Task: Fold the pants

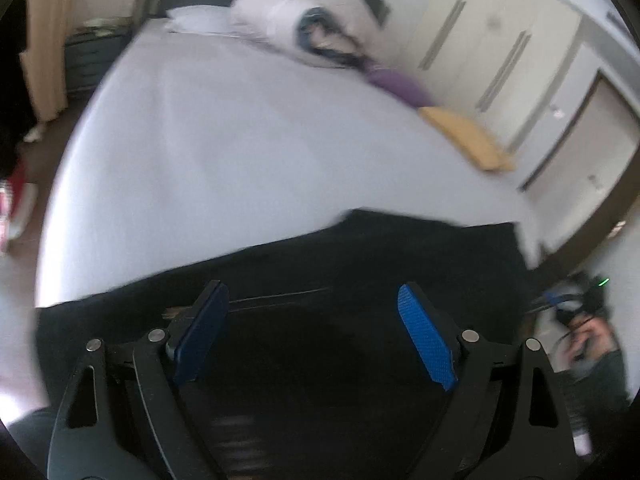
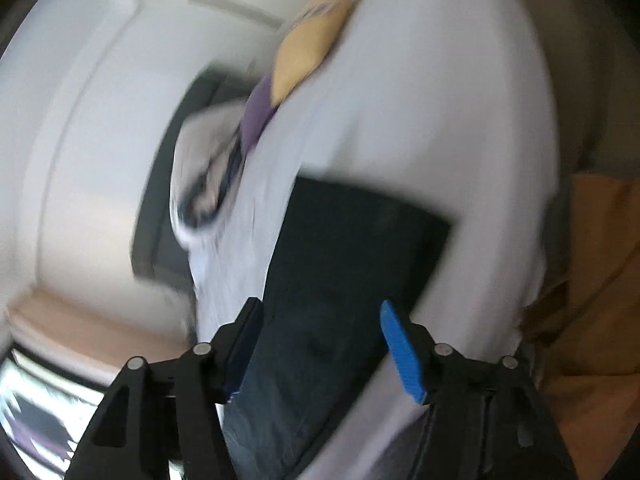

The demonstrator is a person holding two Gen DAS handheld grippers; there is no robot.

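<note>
Both claws hang with their jaws spread wide and nothing between the pads: the left gripper [image 1: 314, 334] sits above the black pants [image 1: 360, 264], which spread directly ahead of and beneath its fingers, and the right gripper [image 2: 320, 350] looks along the same dark cloth [image 2: 352, 256], which runs forward from between its fingers as a long flat panel. The likely trouble is a poor bite: the black fabric shows almost no visible edges or seams, both views are smeared, and a pinch could catch only the top layer or drag the white bedsheet [image 1: 240, 140] up with it, spoiling the fold. A one-sided pull could also skew the panel. The surface is a bed; far ahead of the left claw lie a rolled white duvet [image 1: 296, 20] and a pillow [image 1: 196, 18], and ahead to its right a purple garment [image 1: 396, 82] and a yellow one [image 1: 468, 136], with pale wardrobe doors [image 1: 500, 48] beyond.
</note>
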